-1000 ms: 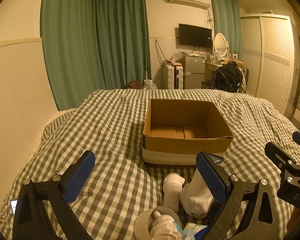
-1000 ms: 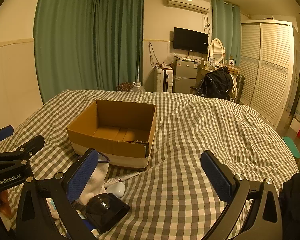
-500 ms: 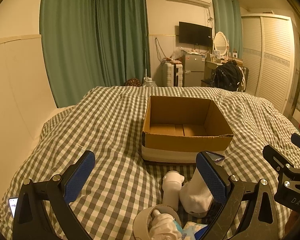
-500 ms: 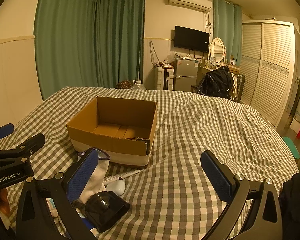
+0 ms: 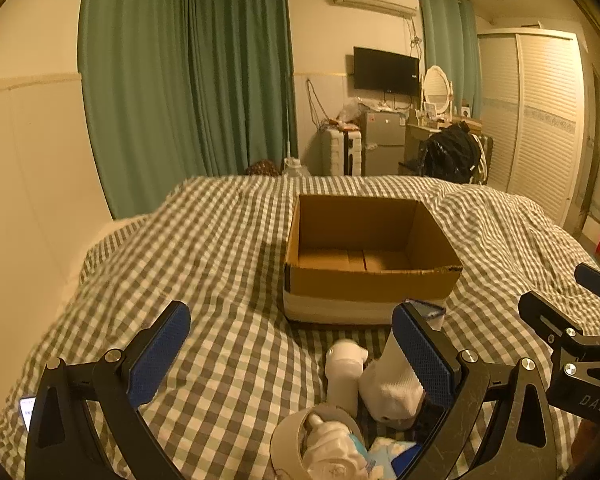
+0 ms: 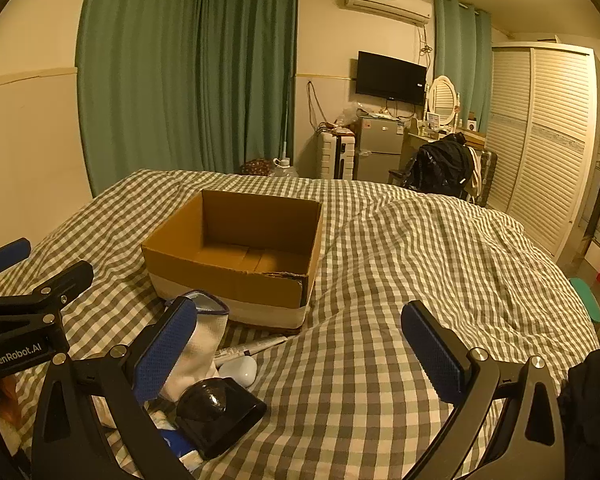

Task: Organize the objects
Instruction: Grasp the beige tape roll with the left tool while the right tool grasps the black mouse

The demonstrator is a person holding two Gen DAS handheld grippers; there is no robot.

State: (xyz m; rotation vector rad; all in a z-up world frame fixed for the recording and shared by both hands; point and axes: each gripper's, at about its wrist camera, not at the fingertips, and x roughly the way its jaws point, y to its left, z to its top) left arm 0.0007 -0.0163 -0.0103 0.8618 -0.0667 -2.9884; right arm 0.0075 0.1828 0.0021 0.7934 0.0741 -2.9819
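A checked, softly rumpled bed [image 5: 204,264] carries everything, so things sit tilted in its folds. On it an open cardboard box [image 5: 370,280], stiff, square and empty, probably waits to receive the heap lying just before it: a ribbed white sock [image 5: 392,384], a smooth white bottle [image 5: 344,376], a tape roll [image 5: 288,440] and a glossy black device [image 6: 216,412]. The left gripper [image 5: 296,352] and right gripper [image 6: 300,344] both hang spread wide, holding nothing.

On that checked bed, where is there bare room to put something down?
Free: the bedspread right of the cardboard box, the stretch left of it, and inside the box. Crowded: the near side, where the sock, white bottle and tape roll lie.
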